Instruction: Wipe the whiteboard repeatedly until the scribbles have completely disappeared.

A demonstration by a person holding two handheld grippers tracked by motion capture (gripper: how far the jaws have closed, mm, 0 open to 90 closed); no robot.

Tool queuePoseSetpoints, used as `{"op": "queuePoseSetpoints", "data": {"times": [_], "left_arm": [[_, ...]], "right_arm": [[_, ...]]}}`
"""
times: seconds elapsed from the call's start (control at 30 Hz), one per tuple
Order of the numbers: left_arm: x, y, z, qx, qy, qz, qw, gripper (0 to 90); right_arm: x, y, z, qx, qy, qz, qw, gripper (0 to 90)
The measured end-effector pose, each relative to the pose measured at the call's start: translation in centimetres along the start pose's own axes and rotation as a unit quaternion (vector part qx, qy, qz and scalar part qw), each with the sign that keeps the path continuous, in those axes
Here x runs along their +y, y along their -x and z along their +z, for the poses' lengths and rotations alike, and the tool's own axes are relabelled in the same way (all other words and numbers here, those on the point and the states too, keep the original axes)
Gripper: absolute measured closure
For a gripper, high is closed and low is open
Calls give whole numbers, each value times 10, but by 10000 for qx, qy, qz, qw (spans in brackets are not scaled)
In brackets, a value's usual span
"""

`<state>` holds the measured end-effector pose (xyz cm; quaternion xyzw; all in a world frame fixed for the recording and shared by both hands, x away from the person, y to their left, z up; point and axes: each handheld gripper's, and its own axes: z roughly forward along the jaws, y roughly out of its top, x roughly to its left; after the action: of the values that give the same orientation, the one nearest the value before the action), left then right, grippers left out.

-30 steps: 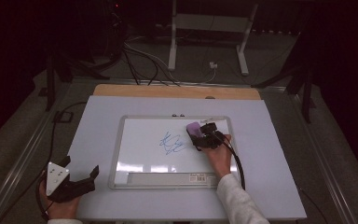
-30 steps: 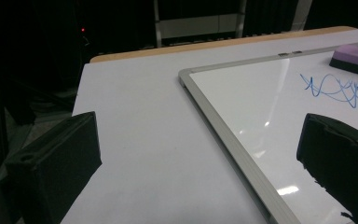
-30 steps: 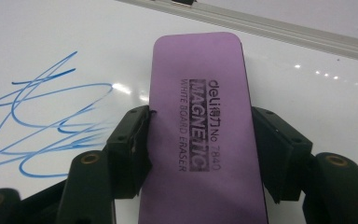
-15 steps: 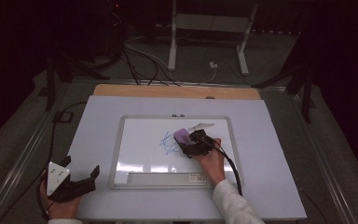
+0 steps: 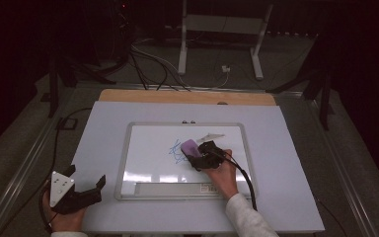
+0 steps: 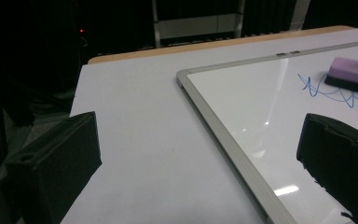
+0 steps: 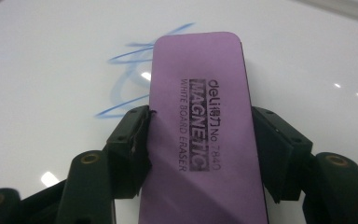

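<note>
A purple whiteboard eraser (image 5: pixel 189 147) (image 7: pixel 205 135) (image 6: pixel 354 74) lies flat on the whiteboard (image 5: pixel 148 173), clamped by its long sides between the jaws of my right gripper (image 5: pixel 197 157) (image 7: pixel 200 144). It sits over the right part of a blue scribble (image 5: pixel 176 152) (image 7: pixel 126 79) (image 6: pixel 321 88) near the board's middle. My left gripper (image 5: pixel 86 190) (image 6: pixel 196 158) rests off the board at the table's front left corner, open with nothing between its jaws.
The whiteboard (image 6: pixel 242 107) has a grey metal frame and a tray along its front edge (image 5: pixel 172 188). It lies on a pale table sheet (image 5: pixel 103 128) with a wooden strip (image 5: pixel 177 96) at the back. Stand legs and cables (image 5: pixel 148 64) are on the dark floor beyond.
My right gripper has slid the eraser leftward across the board, from right of the scribble onto it. The left gripper has stayed where it was.
</note>
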<state>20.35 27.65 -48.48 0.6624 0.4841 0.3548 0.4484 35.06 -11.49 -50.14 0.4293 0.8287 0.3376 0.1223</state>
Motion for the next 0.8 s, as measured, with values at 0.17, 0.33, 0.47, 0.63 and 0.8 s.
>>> {"op": "queuePoseSetpoints", "data": {"times": [0.17, 0.33, 0.47, 0.63, 0.8], "left_arm": [[-1, -1, -1, 8, 5, -31, 10000, 4], [-1, -1, 0, -6, 0, -25, 10000, 4], [0, 0, 2, -16, -16, -13, 10000, 4], [0, 1, 1, -14, -8, -20, 10000, 4], [0, 0, 0, -12, -3, -23, 10000, 4]], "right_arm": [[0, 5, -1, -166, 10, -49, 9999, 410], [3, 27, -1, -382, 28, 364, 9986, 410], [0, 11, 0, -145, 22, 132, 9998, 410], [0, -16, 1, 273, -44, -285, 9992, 410], [2, -8, 1, -98, -22, -274, 9996, 410]]}}
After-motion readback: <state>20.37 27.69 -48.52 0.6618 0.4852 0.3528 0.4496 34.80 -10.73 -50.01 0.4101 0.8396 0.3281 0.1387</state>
